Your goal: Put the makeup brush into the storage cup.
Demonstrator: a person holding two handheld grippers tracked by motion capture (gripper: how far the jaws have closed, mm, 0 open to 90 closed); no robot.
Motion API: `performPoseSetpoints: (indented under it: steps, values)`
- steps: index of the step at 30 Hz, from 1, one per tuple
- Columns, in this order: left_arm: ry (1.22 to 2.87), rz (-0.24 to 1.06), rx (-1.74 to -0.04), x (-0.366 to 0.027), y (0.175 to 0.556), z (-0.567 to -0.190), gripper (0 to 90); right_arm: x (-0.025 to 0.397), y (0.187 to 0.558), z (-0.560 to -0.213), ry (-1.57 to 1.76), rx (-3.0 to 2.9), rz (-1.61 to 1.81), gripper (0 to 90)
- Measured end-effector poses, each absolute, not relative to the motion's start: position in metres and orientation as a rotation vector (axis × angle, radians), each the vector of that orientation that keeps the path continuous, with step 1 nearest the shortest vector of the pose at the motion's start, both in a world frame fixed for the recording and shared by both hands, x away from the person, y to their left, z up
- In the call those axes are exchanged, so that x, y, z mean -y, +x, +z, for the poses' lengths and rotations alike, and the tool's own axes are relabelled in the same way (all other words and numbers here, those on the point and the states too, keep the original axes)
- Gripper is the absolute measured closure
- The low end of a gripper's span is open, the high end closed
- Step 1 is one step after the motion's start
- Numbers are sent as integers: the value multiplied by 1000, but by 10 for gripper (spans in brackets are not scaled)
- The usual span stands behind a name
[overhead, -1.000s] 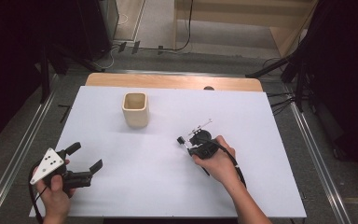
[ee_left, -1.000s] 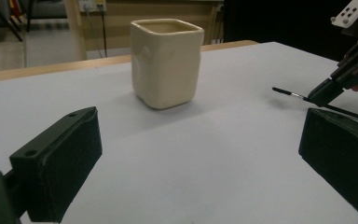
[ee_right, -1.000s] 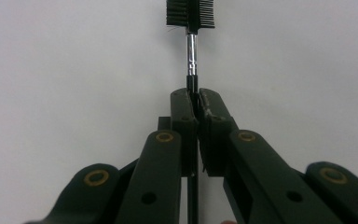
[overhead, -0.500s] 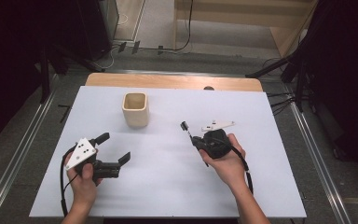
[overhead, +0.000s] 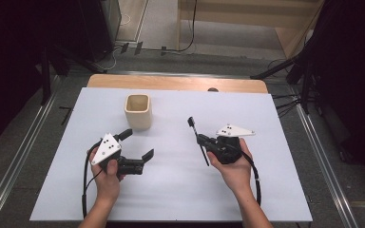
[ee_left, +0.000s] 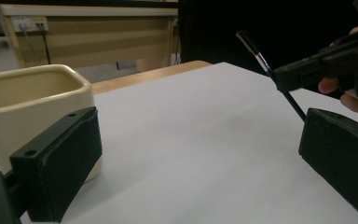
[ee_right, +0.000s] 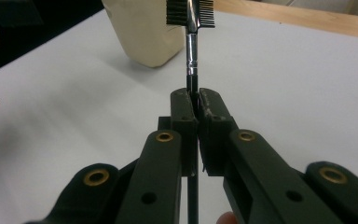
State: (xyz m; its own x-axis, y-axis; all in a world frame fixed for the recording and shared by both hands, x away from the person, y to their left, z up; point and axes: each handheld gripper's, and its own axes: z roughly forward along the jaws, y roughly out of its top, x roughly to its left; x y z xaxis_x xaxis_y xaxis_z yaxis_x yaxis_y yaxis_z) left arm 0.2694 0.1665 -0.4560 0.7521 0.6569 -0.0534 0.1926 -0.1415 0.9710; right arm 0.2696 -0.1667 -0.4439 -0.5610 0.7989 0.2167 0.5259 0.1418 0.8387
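Right gripper [ee_right: 193, 100] clamps thin brush [ee_right: 190, 28], metal ferrule; left gripper [overhead: 138, 145] jaws wide. Square cream cup [overhead: 138, 110], glossy, on white table [overhead: 180, 190].

White tabletop [overhead: 171, 190] beneath both tongs; bare wooden strip [overhead: 176, 83] along its far edge, beyond tongs. Grey floor [overhead: 38, 142] around it. Metal rails [overhead: 9, 178] on floor left of left tongs, another rail [overhead: 325, 166] right of right tongs. Dark equipment and stand legs [overhead: 290, 71] in shadow at far left and far right. Pale wooden furniture [overhead: 247, 19] far ahead of tongs, black cable [overhead: 190, 38] trailing on floor before it. Wall outlet strip [ee_left: 28, 21] on wooden panel, left gripper view.
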Motion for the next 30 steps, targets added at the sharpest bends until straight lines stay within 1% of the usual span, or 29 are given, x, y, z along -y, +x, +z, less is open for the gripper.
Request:
performPoseSetpoints:
  steps: [1,6,7,8,9,10,12,19,22,24,30]
  values:
    - [1696,435,-674,-163,271,-458,0,166,268,-444,1277,-2120,1412,875]
    - [1694,398,-652,-154,270,-455,3,163,263,-445,1256,-2075,1456,875]
    - [1694,398,-652,-154,270,-455,40,163,263,-445,1256,-2075,1456,875]
    - [1693,416,-661,-151,269,-454,97,161,261,-447,1236,-2056,1485,875]
    - [1695,430,-670,-148,267,-453,97,161,261,-447,1236,-2056,1485,875]
    - [1698,434,-675,-146,266,-452,144,160,261,-447,1234,-2050,1496,875]
    - [1703,404,-663,-141,264,-453,137,158,260,-449,1234,-2041,1524,875]
    - [1729,375,-654,-127,260,-456,138,153,254,-447,1218,-1994,1583,874]
    - [1744,355,-644,-120,258,-457,151,150,251,-446,1185,-1978,1591,874]
    - [1752,316,-637,-113,257,-458,153,146,249,-445,1161,-1962,1612,874]
    - [1785,283,-633,-102,254,-461,201,141,245,-444,1154,-1941,1652,874]
